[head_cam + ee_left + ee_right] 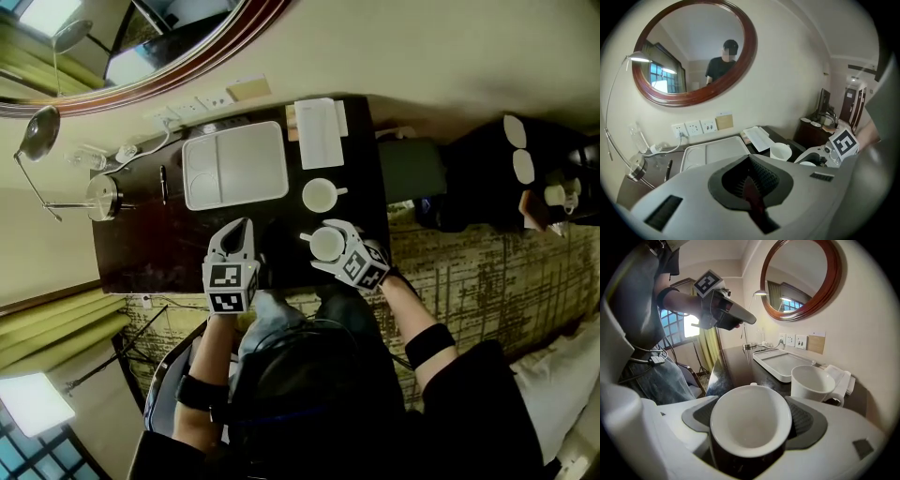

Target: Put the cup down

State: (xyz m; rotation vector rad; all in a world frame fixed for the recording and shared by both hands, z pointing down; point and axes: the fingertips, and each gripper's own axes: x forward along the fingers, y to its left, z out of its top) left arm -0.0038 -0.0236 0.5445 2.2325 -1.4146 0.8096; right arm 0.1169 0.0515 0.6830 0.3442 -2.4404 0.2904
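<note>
The right tool [330, 246] grips the white cup [751, 425]; its base is hidden, so contact with the counter [159, 253] is unclear. The left tool [751, 183] is closed, empty.

Cream-painted wall [787, 84] behind a dark brown wooden desk [150, 253]. An oval mirror in a reddish-brown wooden frame [689, 42] hangs above the desk, with a row of white wall sockets [693, 127] beneath it. Chrome gooseneck lamp [42, 131] at the desk's end. Floor is olive-and-beige patterned carpet [487, 272]. Daylit paned window [675, 325] has a yellow-green curtain [710, 345] beside it. A low dark cabinet [469, 169] stands near the desk.
</note>
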